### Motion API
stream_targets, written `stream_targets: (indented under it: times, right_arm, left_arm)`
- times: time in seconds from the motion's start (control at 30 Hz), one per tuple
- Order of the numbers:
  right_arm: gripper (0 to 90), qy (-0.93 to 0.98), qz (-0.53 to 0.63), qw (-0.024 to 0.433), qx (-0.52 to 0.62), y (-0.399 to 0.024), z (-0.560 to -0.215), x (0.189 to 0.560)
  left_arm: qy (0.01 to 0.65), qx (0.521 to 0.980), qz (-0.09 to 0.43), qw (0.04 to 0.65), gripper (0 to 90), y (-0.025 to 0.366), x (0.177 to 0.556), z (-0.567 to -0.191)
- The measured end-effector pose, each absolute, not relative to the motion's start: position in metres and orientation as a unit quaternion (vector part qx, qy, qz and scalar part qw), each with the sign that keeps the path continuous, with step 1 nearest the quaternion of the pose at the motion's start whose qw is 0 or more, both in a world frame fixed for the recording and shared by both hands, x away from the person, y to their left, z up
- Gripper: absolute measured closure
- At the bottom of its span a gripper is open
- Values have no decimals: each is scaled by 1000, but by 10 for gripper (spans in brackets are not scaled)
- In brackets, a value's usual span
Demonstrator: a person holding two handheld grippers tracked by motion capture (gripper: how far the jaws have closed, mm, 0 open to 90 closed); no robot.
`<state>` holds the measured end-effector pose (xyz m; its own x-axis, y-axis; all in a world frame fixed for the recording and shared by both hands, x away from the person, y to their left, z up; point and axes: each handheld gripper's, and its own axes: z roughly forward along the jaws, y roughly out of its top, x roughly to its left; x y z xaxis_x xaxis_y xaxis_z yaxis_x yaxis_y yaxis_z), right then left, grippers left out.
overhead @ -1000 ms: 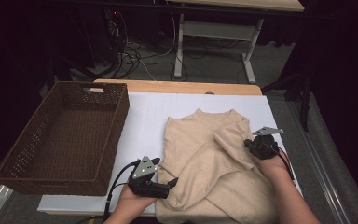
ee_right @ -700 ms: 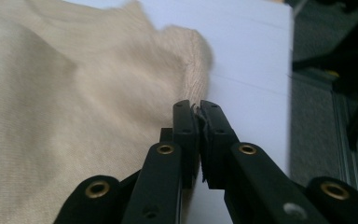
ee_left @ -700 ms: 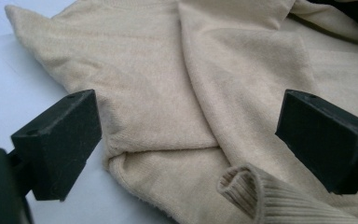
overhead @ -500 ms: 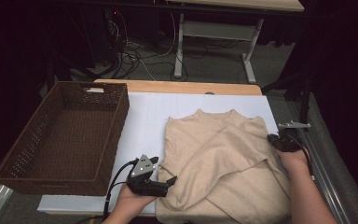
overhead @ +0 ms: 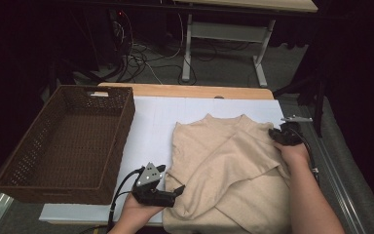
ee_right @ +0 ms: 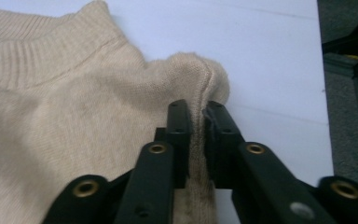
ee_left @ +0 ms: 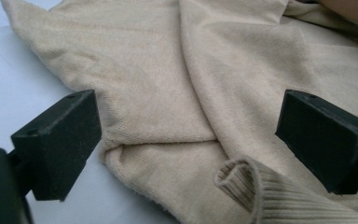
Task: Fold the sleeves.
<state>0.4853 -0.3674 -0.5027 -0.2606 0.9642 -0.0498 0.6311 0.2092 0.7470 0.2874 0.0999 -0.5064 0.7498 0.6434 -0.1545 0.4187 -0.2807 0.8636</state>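
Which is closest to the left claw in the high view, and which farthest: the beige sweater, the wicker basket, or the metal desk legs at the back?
From the left claw:
1. Beige sweater, right beside it, at the claw's tips.
2. Wicker basket, on its left, near corner close by.
3. Metal desk legs, far off, on the floor beyond the table.

Dim room, grey floor with cables beneath a desk
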Motion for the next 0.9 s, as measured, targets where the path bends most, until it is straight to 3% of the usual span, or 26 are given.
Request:
stream_targets:
  times: [0.2, 0.33, 0.57, 0.77, 0.9]
  right_arm:
    - [842, 726, 288, 277, 559, -381, -495, 497]
    - [698, 721, 295, 280, 560, -383, -492, 493]
    - [690, 732, 316, 296, 526, -389, -467, 432]
    - [752, 753, 333, 302, 481, -385, -463, 367]
    - [727, 762, 344, 291, 465, -384, -465, 342]
  left_arm:
    - [332, 794, 113, 498, 52, 97, 288, -506]
    - [332, 794, 114, 496, 51, 98, 289, -507]
    - [334, 798, 110, 489, 51, 97, 294, -509]
    - [335, 796, 111, 492, 51, 97, 291, -507]
    - [334, 795, 112, 494, 51, 98, 291, -506]
